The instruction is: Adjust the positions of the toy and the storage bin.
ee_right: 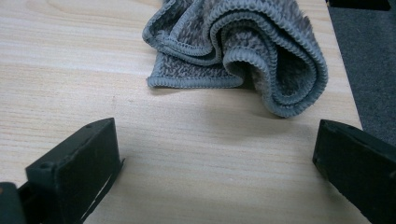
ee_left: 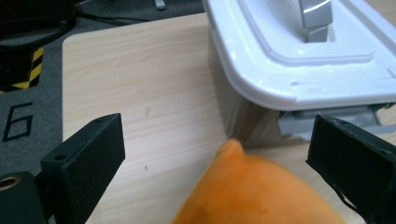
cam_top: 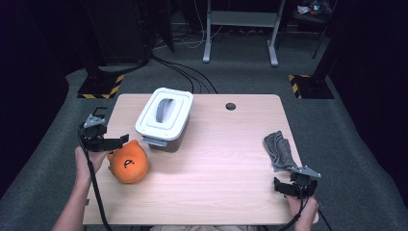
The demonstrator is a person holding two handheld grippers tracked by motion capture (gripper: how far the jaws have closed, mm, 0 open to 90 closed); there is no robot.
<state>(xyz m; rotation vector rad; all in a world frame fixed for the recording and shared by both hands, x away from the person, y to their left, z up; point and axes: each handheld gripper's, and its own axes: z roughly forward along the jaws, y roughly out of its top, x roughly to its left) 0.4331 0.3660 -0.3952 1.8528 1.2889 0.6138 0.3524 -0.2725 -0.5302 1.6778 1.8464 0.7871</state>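
Observation:
A round orange plush toy (cam_top: 128,163) with a dark face mark lies at the table's left, just in front of a storage box (cam_top: 163,118) that has a white lid and a grey handle. My left gripper (cam_top: 110,129) hovers just above and left of the toy, its jaws wide open. In the left gripper view the toy (ee_left: 252,191) sits low between the jaws, untouched, with the box (ee_left: 299,60) close behind; the left gripper (ee_left: 217,135) points at the box's corner. My right gripper (cam_top: 292,185) rests open near the front right edge. A crumpled grey cloth (ee_right: 243,51) lies just ahead of it (ee_right: 217,140).
The wooden table (cam_top: 221,159) has a small round hole (cam_top: 231,106) near its far edge. The grey cloth (cam_top: 279,149) lies close to the right edge. A grey latch (ee_left: 303,123) sticks out under the lid. Cables and stand legs cross the floor beyond.

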